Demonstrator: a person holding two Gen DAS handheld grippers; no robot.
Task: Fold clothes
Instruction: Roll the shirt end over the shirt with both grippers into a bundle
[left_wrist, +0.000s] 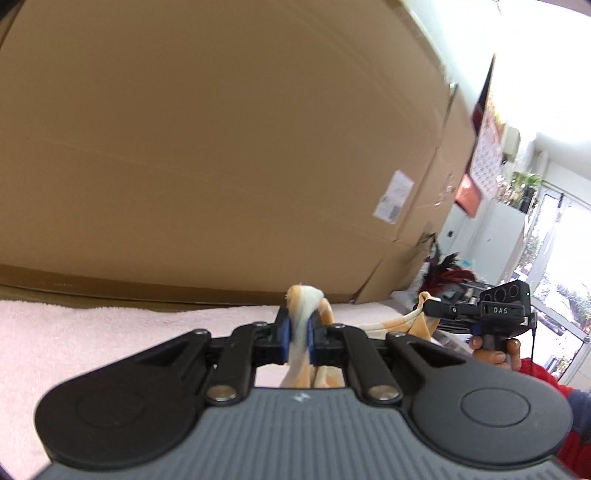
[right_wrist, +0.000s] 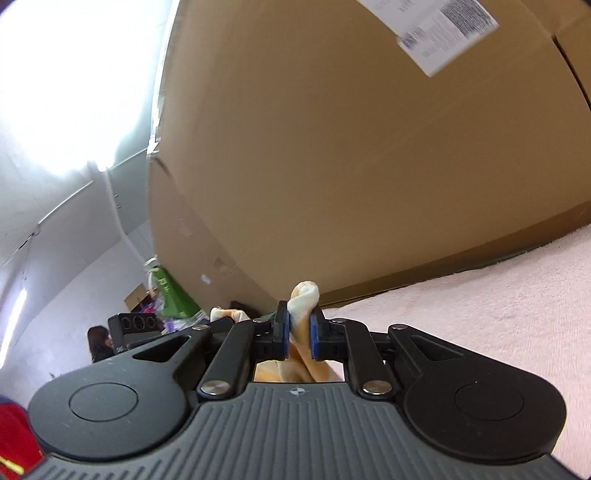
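both grippers pinched on the orange-and-white cloth

my left gripper (left_wrist: 299, 332) is closed down tight, its blue pads (left_wrist: 285, 334) squeezing a bunched edge of the orange-and-white garment (left_wrist: 303, 306). a knot of the fabric pokes up above my fingertips, and the rest drops down between the fingers toward the gripper body.

my right gripper (right_wrist: 300, 334) is closed the same way, with a narrow gap filled by cloth. its blue pads (right_wrist: 314, 336) press on another bunch of the garment (right_wrist: 303, 295), which sticks up over the tips and hangs below them.

from the left wrist view the cloth stretches sideways from my left fingers to the right gripper (left_wrist: 430, 308), held by my right hand (left_wrist: 495, 350) in a red sleeve (left_wrist: 554, 406).

under both grippers lies a pale pink towel-like surface (left_wrist: 74, 332). just behind it stands a large cardboard box (left_wrist: 221, 147) carrying a white shipping label (left_wrist: 393, 197).

further off, at the far right, a potted plant (left_wrist: 524, 184) sits by a bright window (left_wrist: 554, 288). in the right wrist view a seated person (right_wrist: 99, 343) is small at the far left.
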